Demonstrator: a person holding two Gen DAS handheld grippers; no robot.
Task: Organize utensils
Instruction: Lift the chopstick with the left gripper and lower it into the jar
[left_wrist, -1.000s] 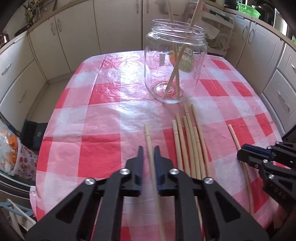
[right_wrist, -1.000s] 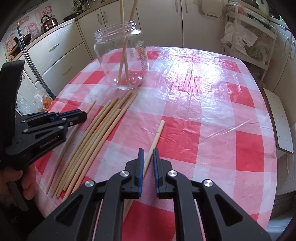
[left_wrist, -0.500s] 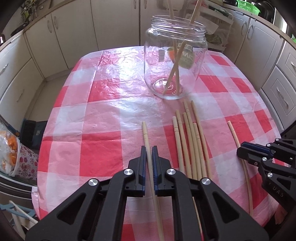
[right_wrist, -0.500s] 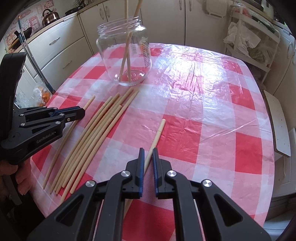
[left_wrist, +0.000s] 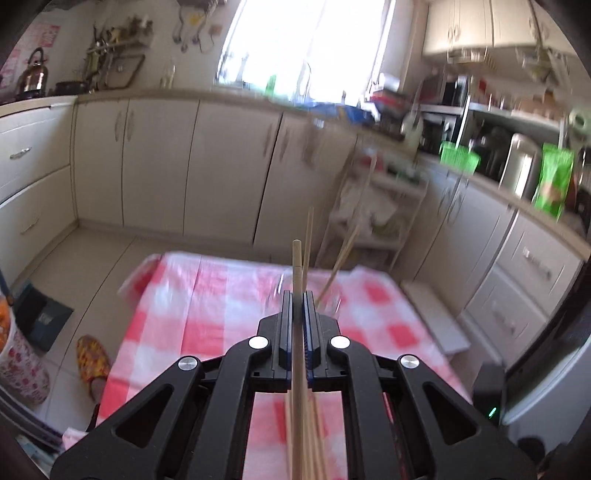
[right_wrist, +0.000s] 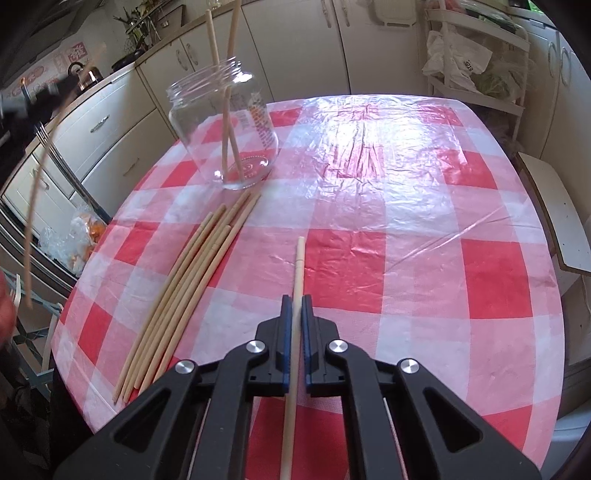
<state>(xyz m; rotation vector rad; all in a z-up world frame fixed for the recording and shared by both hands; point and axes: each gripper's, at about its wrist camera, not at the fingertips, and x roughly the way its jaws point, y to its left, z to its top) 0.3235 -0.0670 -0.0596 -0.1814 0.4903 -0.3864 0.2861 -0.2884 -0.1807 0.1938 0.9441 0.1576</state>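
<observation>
Two chopsticks are in the grippers, one in each; the left gripper (left_wrist: 297, 295) is clamped tight on a raised chopstick (left_wrist: 296, 258), clear of the checked tablecloth (left_wrist: 207, 317) and aimed towards the cabinets; the right gripper (right_wrist: 294, 300) has just been closing and now pinches a second chopstick (right_wrist: 297, 266), which appears to lie on the cloth, tip pointing forward. The glass jar (right_wrist: 221, 122) stands upright at the far left of the table with two sticks leaning inside; a bundle of loose chopsticks (right_wrist: 192, 280) lies between the jar and the table's near edge. Recommended: swing the raised stick's far end over the jar mouth, tilt it towards vertical, lower it past the rim before releasing; avoid knocking the leaning sticks or tipping the jar; keep the grip firm, as a long thin stick may pivot between the pads.
</observation>
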